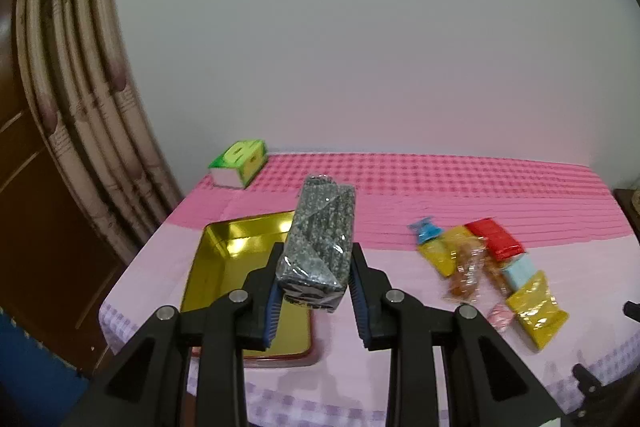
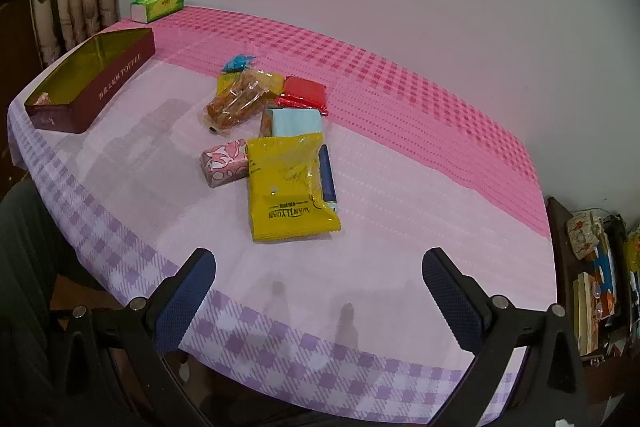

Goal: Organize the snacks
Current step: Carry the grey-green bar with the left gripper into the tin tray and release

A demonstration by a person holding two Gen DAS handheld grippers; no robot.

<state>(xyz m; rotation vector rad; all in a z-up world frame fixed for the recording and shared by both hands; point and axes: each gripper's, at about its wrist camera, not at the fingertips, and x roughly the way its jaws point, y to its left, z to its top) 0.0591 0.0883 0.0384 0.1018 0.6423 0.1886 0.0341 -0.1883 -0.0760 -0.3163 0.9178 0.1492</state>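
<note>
Sitting between left hand-held gripper (image 1: 314, 273) pads: speckled packet (image 1: 320, 239)

Plain white wall (image 1: 360, 47) behind table with pink-and-lilac checked cloth (image 2: 400, 99), beige patterned curtain (image 1: 80, 107) and brown wooden panelling (image 1: 36, 207) at left, dark shelf unit (image 2: 592, 287) stacked with books at right, dim even indoor light.

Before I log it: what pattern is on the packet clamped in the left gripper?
Grey-and-black speckle, under clear wrap; clearest in the left wrist view.
</note>
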